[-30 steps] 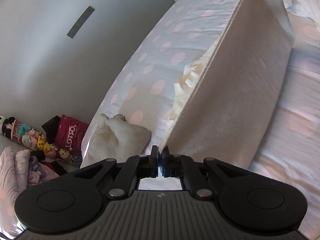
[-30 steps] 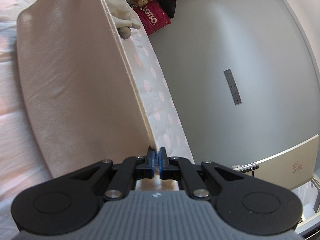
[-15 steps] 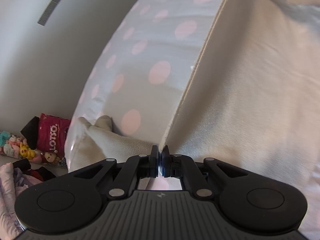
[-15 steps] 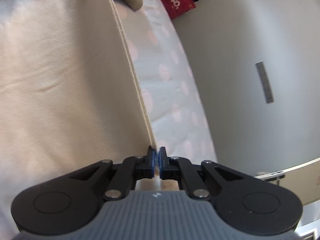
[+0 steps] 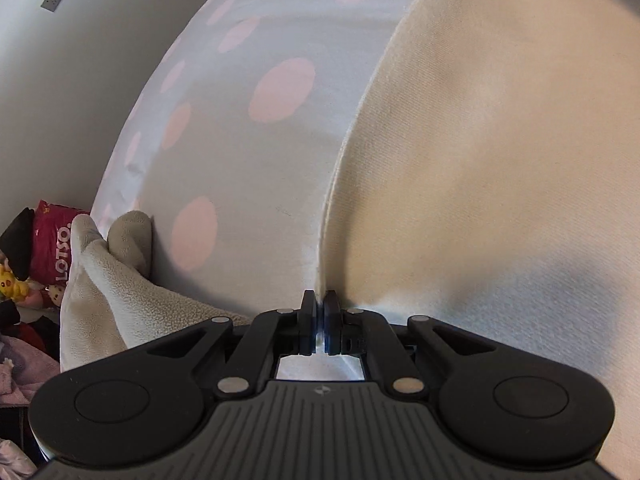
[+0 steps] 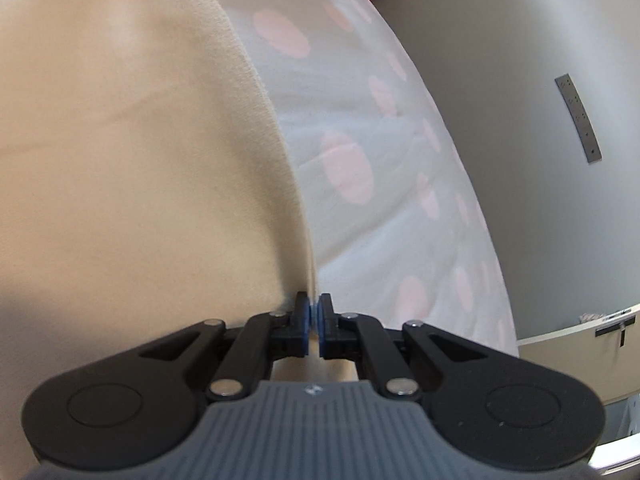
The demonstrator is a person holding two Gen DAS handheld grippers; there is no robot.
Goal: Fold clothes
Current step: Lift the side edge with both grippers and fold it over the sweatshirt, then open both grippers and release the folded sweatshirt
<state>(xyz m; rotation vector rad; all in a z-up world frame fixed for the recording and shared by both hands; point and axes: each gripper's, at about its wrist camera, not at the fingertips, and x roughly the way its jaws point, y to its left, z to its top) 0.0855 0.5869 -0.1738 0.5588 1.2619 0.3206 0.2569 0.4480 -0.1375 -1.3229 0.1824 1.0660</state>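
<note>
In the left wrist view the left gripper (image 5: 319, 300) sits at lower centre, its jaws pressed together on the edge of a cream cloth (image 5: 500, 160). The cloth has a fine, plain weave and a thin hemmed edge. That edge runs from the pinch up and to the right in a long curve, and the cloth fills the right half of the frame, smooth with a soft shadow low on the right. It lies over a bed (image 5: 248, 152) covered in a pale sheet with pink dots, which takes the middle of the frame. The gripper tilts downward toward the bed. At lower left a fleecy beige garment (image 5: 104, 280) lies against the bed's side. Farther left are a red bag (image 5: 52, 236) and some small toys (image 5: 12, 280), partly cut off by the frame edge.

In the right wrist view the right gripper (image 6: 314, 312), with blue pads, is likewise clamped on the cloth's (image 6: 132, 140) edge at lower centre. Here the cloth fills the left half, faintly creased. The dotted bed (image 6: 380, 208) curves away on the right, with grey floor (image 6: 500, 80) beyond it.
</note>
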